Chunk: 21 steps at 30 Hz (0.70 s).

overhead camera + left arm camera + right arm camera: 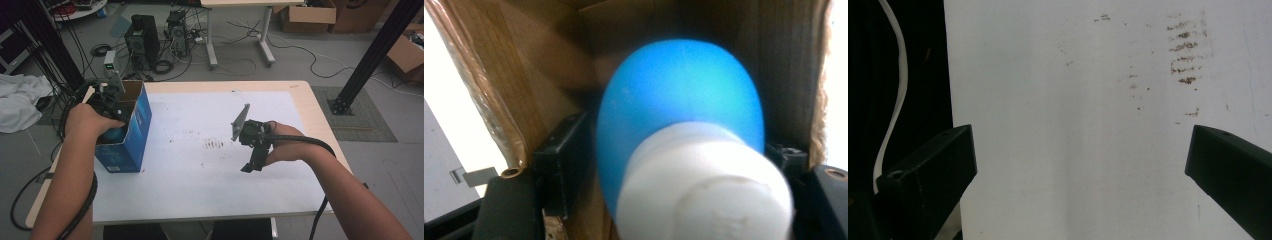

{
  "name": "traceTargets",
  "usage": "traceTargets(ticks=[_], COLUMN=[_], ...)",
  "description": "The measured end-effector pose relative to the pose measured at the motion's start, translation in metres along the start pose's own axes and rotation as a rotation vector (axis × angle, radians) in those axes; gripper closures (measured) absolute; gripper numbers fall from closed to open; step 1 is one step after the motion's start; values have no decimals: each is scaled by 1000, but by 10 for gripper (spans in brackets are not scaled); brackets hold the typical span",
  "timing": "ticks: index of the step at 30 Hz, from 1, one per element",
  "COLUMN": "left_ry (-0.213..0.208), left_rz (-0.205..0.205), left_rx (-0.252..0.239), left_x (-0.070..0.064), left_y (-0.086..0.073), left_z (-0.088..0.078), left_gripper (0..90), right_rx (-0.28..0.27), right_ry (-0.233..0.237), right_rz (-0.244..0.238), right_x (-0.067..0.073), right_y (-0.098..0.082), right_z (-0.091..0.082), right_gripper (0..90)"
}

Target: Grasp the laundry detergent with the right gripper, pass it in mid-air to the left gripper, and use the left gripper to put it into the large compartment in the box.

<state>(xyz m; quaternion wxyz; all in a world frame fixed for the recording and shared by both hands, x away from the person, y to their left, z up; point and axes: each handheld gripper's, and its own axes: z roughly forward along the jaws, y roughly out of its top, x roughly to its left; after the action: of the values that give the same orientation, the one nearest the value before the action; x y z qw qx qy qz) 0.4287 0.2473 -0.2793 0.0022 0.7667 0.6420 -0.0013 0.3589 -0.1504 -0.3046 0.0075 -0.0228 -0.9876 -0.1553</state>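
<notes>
Blue rounded bulb (679, 115) with white neck sits between left claw (674, 165) pads inside cardboard box (131, 131)

Blue-and-white bulb (679, 115), blue box (131, 131)

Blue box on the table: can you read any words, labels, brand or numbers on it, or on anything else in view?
Nothing can be read.
Blue box: pale print low on its front face, too small and blurred to read.
Blue bulb inside the box: no marking visible.
White table mat: brown smudges, no text.
</notes>
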Motion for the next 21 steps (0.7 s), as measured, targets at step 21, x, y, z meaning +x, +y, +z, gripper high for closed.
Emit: traceTargets(ticks=[21], left_ry=[13], left_rz=[-5], left_rx=[-28], left_x=[-4], left_y=[-10], left_z=[-31], left_gripper=[232], right_rx=[-14], right_ry=[-3], right_rz=[-11], right_x=[3], right_y=[3], right_z=[-2], right_gripper=[0])
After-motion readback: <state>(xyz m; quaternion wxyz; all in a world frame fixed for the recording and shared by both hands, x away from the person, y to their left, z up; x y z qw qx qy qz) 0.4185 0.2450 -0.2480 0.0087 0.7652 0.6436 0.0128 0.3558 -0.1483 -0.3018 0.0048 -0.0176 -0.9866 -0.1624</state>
